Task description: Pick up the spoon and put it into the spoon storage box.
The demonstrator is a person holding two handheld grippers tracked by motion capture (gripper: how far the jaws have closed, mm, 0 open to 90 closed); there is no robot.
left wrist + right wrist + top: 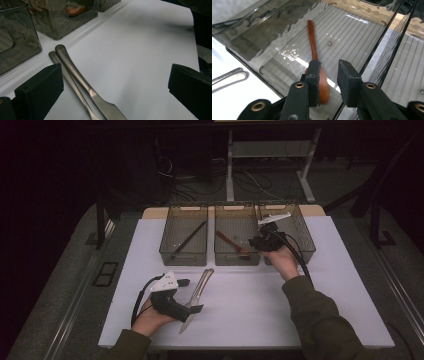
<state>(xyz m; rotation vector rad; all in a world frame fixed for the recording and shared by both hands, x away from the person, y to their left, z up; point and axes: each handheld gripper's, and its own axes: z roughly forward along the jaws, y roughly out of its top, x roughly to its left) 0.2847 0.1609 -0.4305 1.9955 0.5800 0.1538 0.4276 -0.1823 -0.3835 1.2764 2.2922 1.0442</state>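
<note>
- Wooden spoon — it lies in the middle bin, running from upper centre of the right gripper view down toward the jaws, its bowl low in the frame beside the left-hand jaw.
- Right gripper hangs right over that bin's near wall, jaws parted with a narrow gap and nothing between them; the spoon sits below, blurred, not clamped.
- In the high view, the right gripper sits centre-right, above the seam between the middle bin and the right bin, with the wooden spoon just to its left.
- Left gripper is at the lower left, resting low at the white mat — jaws spread wide, empty.
- Two metal utensils lie side by side on the mat just inside its left-hand jaw.
- Left bin, upper left of centre, holds a dark stick-like utensil.
</note>
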